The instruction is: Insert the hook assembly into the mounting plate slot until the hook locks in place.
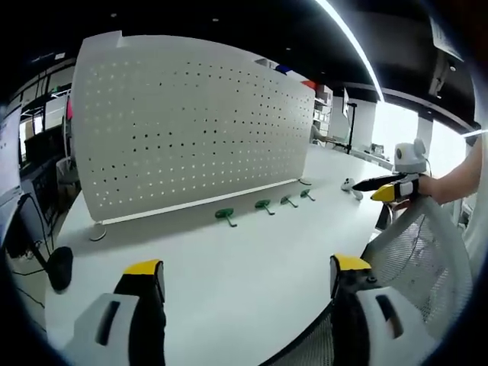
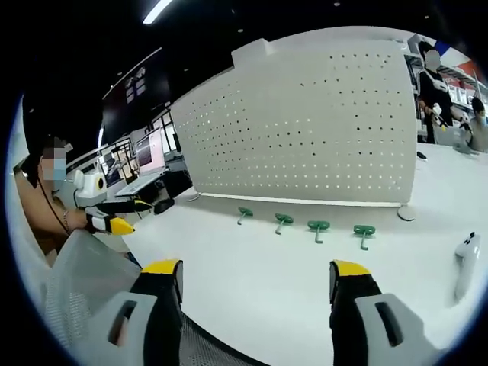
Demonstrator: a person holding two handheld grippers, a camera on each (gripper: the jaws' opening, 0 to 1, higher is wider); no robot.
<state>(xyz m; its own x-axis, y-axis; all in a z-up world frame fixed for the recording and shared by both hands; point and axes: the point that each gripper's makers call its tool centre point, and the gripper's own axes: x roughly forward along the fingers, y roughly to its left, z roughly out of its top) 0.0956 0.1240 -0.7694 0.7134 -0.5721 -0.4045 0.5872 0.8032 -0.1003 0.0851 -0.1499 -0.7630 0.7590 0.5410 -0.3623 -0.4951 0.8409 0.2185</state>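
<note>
While both tools hang well back over the near edge of the white table (image 1: 229,282), the main risks sit ahead. The tall white pegboard (image 1: 191,130) stands upright on small feet, so a hard push during insertion could tip or slide it, and its many identical holes invite a missed slot. The four green hooks (image 2: 318,227) lie in a row on the table just before its base, untouched; they look small and low, so a grasp could skid one away or seize it crooked. The left gripper (image 1: 248,278) has its jaws spread with nothing between them, and the right gripper (image 2: 255,282) likewise, empty. A white controller (image 2: 465,259) lies near the right side and could be knocked.
</note>
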